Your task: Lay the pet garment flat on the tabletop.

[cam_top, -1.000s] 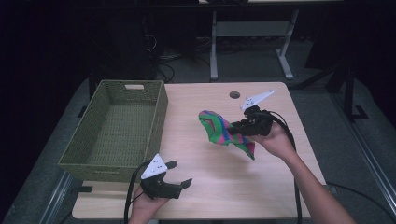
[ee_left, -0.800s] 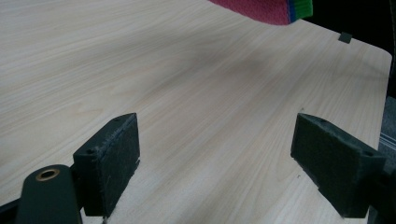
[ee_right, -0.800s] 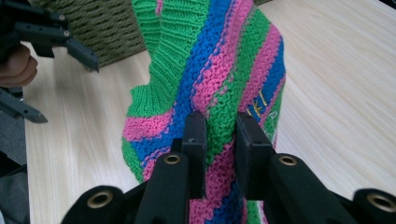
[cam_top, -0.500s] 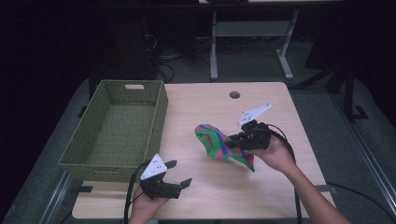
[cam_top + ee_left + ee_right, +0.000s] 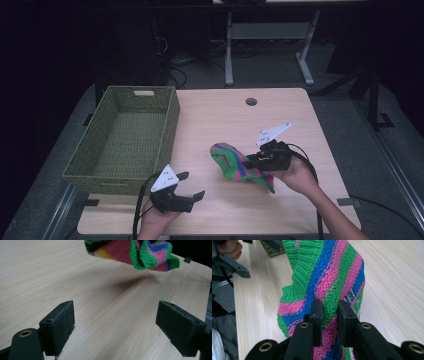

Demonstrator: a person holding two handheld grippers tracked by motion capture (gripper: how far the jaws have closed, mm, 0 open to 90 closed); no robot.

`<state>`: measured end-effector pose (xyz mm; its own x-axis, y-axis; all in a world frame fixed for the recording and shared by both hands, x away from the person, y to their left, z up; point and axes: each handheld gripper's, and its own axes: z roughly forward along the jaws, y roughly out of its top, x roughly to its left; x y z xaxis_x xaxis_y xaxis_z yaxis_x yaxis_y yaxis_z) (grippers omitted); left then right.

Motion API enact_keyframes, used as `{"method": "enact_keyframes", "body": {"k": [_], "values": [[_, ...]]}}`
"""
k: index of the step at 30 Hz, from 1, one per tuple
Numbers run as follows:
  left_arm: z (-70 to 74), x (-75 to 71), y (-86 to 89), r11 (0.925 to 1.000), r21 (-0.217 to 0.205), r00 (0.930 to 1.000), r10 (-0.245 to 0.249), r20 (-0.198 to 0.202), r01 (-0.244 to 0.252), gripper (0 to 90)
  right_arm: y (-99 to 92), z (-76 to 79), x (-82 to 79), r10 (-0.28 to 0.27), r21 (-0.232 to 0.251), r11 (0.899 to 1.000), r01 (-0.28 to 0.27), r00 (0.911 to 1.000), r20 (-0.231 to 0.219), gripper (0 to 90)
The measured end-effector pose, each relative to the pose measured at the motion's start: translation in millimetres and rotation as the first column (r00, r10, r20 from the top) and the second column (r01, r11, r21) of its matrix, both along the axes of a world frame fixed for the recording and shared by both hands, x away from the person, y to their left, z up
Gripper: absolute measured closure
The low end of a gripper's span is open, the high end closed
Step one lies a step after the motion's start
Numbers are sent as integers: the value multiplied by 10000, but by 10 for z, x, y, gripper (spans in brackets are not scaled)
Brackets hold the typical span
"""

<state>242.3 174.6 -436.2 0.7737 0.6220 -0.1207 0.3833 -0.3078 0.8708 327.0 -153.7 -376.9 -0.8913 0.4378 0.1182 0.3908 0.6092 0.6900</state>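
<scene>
Pinching striped knit sock (image 5: 239, 166) in right gripper (image 5: 256, 161), long axis slanting across table (image 5: 300, 125); left gripper (image 5: 192, 186) splayed, empty, nearer the wicker basket (image 5: 172, 120) to the sock's left.

Striped knit (image 5: 140, 253) cut off by top edge; yellow lettering (image 5: 351, 297) unreadable.

**Basket left, knitted piece mid-table**

The basket (image 5: 125, 137) sits on the table's (image 5: 220, 120) left side, reaching its left edge. Right of it, near the table's middle, the knitted piece (image 5: 237, 162) hangs just above the tabletop, pinched in the right gripper (image 5: 255, 161). The left gripper (image 5: 192, 186) rests at the near edge, just before the basket's near right corner, well apart from the knitted piece. A round hole (image 5: 251, 101) lies toward the far edge.
</scene>
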Motion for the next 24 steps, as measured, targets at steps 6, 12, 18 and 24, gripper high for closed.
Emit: {"method": "enact_keyframes", "body": {"k": [6,12,18,24], "values": [[5,-3,10,10000,-60,10000,36,25,-36,151,37,-68,-72,92,-49,9999,-92,9999,-116,756],[2,-3,16,10000,-56,10000,73,2,-73,151,73,-132,-109,200,-42,9998,-200,9997,-153,756],[5,-3,20,9999,-43,9999,117,13,-117,151,121,-225,-119,262,-154,9995,-268,9990,-363,755],[2,-3,14,10000,-24,10000,84,5,-84,151,181,-346,-120,237,-229,9994,-256,9966,-794,754]]}}
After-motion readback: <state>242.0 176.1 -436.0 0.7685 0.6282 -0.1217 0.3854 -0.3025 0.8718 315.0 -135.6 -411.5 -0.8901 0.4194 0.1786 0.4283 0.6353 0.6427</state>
